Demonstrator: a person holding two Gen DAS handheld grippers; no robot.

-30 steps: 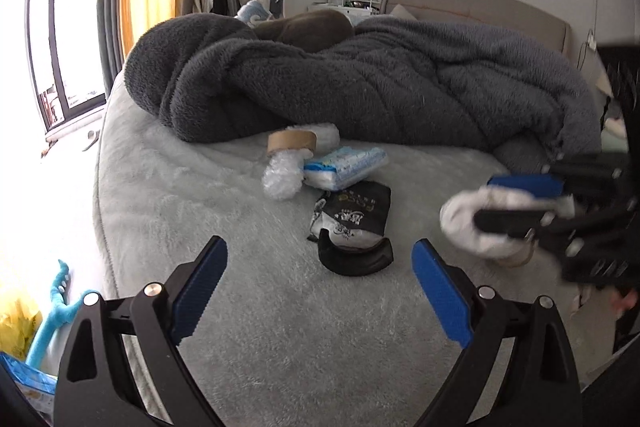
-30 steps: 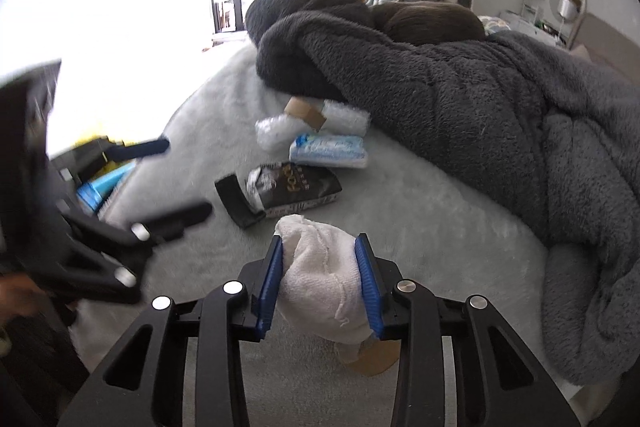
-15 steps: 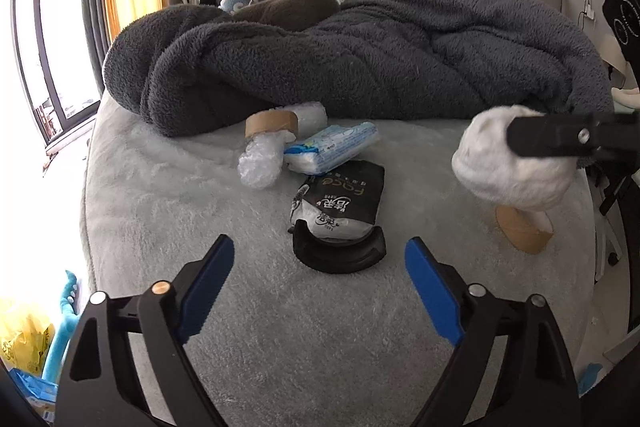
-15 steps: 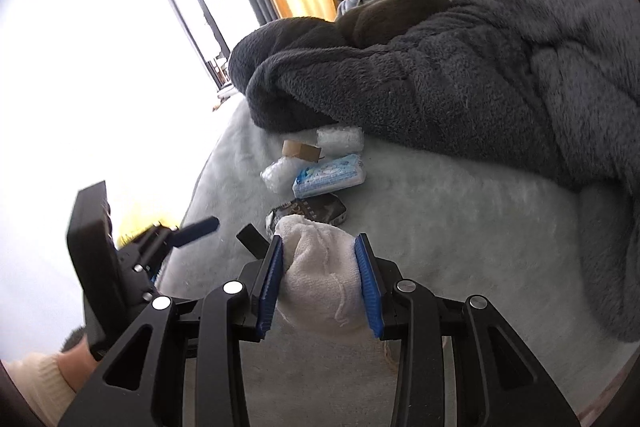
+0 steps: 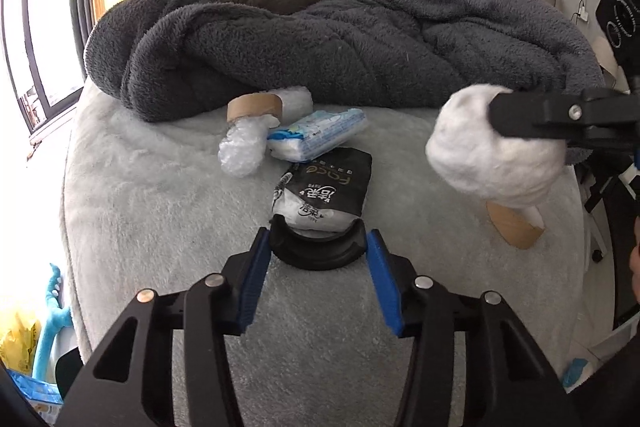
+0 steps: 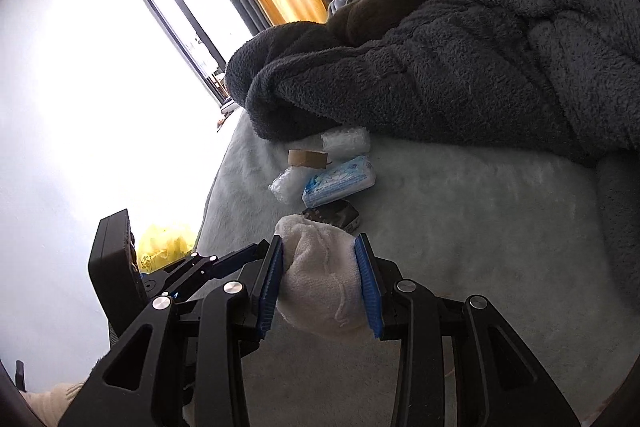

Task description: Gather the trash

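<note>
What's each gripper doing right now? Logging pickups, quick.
Left gripper: jaws just closed in around the black curved piece, pads touching its ends.
Right gripper: shut on the white cloth wad.

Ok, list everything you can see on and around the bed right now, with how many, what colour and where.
Blanket: one, dark grey, heaped across the far side of the bed.
Cardboard rolls: two, brown, one by the blanket, one at the bed's right edge.
Bubble wrap: two clear wads beside the far roll.
Tissue pack: one, blue and white, mid-bed.
Black pouch: one, in front of the tissue pack.
Black curved piece: one, between the left pads.
White cloth wad: one, clamped in the right pads.
Yellow bag: one, on the floor.
Left hand-held gripper: jaws just closing.
Right hand-held gripper: shut.
</note>
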